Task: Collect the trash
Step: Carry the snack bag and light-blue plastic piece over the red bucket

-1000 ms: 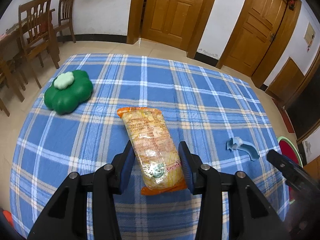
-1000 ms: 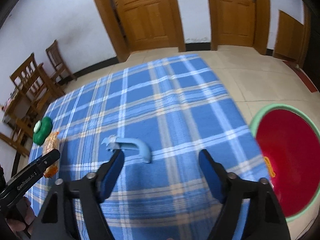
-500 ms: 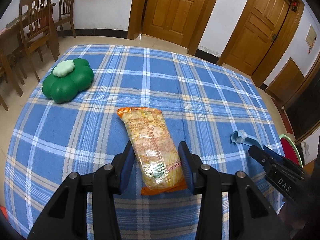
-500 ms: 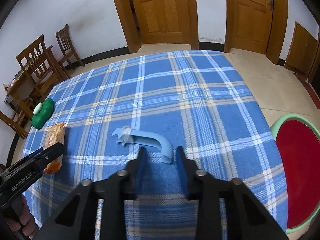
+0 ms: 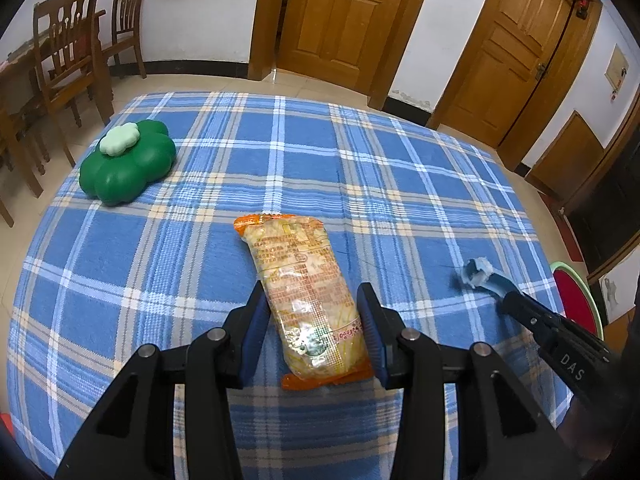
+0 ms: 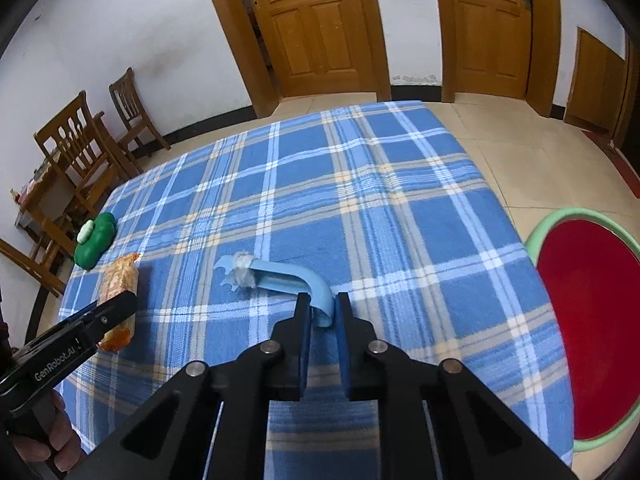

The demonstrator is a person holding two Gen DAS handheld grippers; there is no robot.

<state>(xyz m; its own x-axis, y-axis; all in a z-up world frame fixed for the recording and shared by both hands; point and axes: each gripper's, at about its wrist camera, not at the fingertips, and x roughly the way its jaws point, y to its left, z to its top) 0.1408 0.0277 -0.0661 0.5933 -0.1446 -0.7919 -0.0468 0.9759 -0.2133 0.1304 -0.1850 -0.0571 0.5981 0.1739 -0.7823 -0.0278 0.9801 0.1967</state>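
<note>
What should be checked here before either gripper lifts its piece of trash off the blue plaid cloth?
1. Right gripper closed on the curved light-blue plastic piece: ok, jaws have just closed on its bent end.
2. Left gripper gripping the orange-ended clear snack packet: ok, pads against its sides.
3. Both items lifted clear of the blue plaid cloth: not ok, still lying on it.
4. Red bin with green rim open and beside the table: ok.
5. Green clover-shaped container clear of both grippers: ok.
</note>
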